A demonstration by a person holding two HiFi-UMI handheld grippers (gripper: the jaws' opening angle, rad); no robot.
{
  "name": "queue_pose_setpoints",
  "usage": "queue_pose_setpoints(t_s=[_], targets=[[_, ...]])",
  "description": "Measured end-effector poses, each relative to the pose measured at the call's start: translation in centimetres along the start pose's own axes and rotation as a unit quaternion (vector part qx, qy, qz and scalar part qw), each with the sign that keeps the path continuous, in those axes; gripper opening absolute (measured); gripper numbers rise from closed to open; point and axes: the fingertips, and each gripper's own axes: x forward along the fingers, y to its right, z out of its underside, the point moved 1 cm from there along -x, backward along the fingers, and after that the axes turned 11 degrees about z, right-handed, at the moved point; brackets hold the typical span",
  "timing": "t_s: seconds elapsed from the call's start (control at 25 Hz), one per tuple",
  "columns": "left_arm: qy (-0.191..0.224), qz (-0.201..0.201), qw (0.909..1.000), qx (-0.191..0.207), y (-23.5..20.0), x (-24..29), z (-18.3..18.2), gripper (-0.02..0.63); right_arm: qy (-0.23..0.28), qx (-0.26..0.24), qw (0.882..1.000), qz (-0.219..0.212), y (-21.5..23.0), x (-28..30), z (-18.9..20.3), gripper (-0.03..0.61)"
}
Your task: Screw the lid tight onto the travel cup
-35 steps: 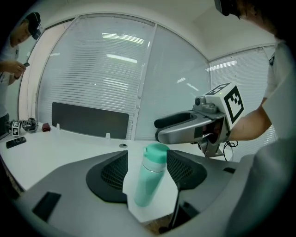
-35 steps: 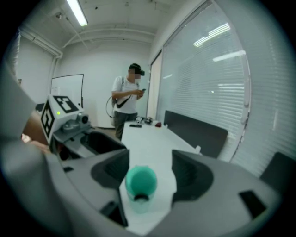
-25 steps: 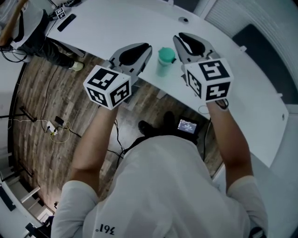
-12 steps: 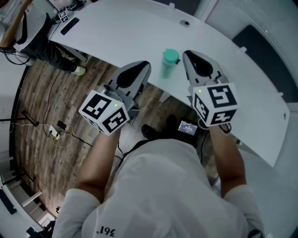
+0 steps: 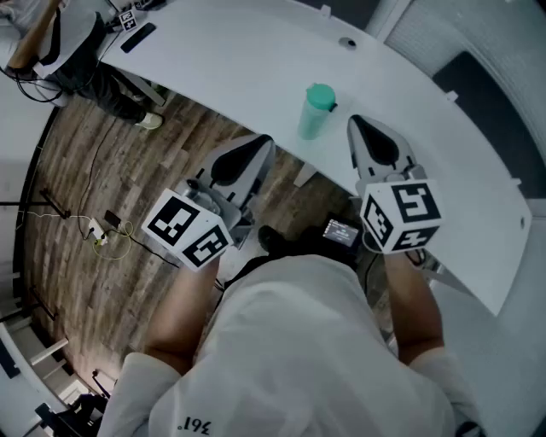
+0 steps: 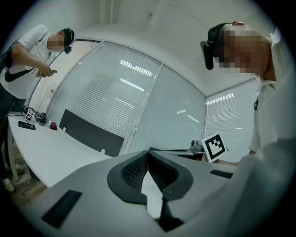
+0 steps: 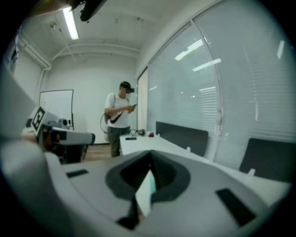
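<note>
The green travel cup point(image 5: 316, 112) stands upright with its lid on, near the front edge of the white table point(image 5: 239, 60). In the head view my left gripper point(image 5: 266, 141) hangs over the floor, below and left of the cup and clear of it. My right gripper point(image 5: 352, 121) lies just right of the cup without touching it. Both are shut and hold nothing. In the left gripper view the left gripper point(image 6: 148, 152) has its ribbed pads pressed together. The right gripper point(image 7: 149, 156) looks the same in its own view.
A person point(image 5: 53, 43) stands at the table's far left end, near a black handset point(image 5: 139, 37) and a marker cube point(image 5: 128, 17). Cables and a power strip point(image 5: 98, 236) lie on the wooden floor. A small lit screen point(image 5: 341, 230) sits under the table edge.
Both grippers have drawn back from the cup toward my body, the left one off the table over the floor, and their jaws have closed. The cup stands alone.
</note>
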Motion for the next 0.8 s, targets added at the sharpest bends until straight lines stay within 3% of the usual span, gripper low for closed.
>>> queue_pose_setpoints(t_s=[0.32, 0.8], targets=[[-0.001, -0.048, 0.9988, -0.006, 2.9, -0.2, 1.5, 0.026, -0.007, -0.004, 0.999, -0.034, 1.7, -1.9, 0.9, 0.021], [-0.002, -0.104, 0.9944, -0.023, 12.2, 3.8, 6.9, 0.027, -0.010, -0.008, 0.996, -0.092, 7.8, -9.6, 4.7, 0.021]])
